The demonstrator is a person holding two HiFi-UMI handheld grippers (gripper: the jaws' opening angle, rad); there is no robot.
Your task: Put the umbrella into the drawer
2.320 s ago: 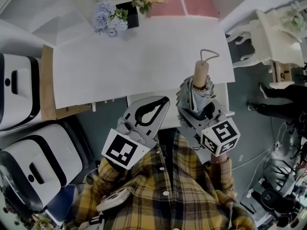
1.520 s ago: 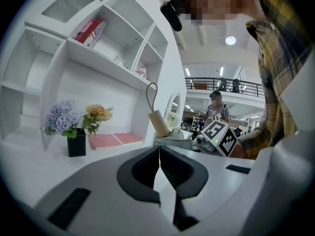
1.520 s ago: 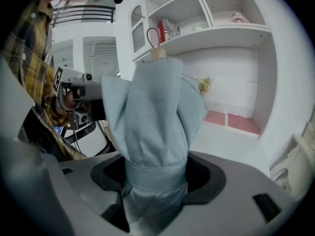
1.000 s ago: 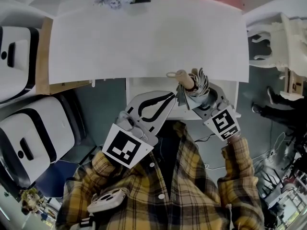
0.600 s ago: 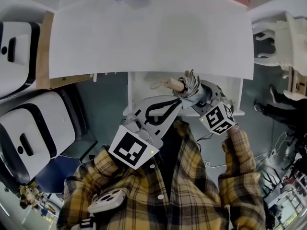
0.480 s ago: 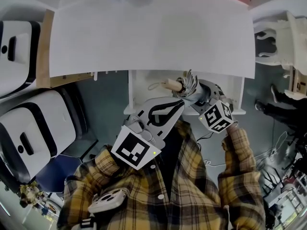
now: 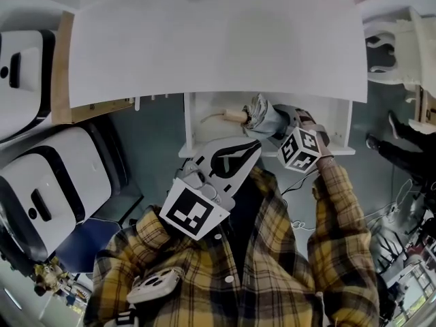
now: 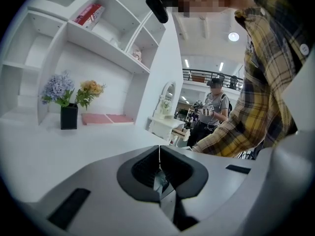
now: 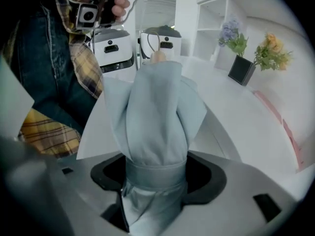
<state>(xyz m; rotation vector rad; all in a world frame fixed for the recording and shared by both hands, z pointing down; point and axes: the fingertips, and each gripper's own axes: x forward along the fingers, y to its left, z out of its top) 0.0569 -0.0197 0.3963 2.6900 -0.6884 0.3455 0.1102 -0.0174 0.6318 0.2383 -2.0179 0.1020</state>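
Note:
The folded pale-blue umbrella (image 7: 259, 112) lies across the open white drawer (image 7: 204, 136) under the desk top. Its wooden handle (image 7: 234, 115) and cord loop point left. My right gripper (image 7: 274, 122) is shut on the umbrella's fabric, and its marker cube sits just in front of the drawer. In the right gripper view the umbrella (image 9: 155, 107) stands up between the jaws of the right gripper (image 9: 156, 175), clamped at its strap. My left gripper (image 7: 244, 150) hovers at the drawer's front edge. The left gripper view shows the left gripper (image 8: 158, 150) shut, with nothing held.
The white desk top (image 7: 218, 46) spreads above the drawer, with a wooden board (image 7: 63, 60) at its left end. White machines (image 7: 48, 189) stand at the left. A black vase of flowers (image 8: 69, 116) sits at the desk's back. A white dresser (image 7: 402, 46) is to the right.
The right gripper has carried the umbrella down from upright over the desk into the drawer, tipping its handle to the left. The left gripper stayed shut near the drawer front.

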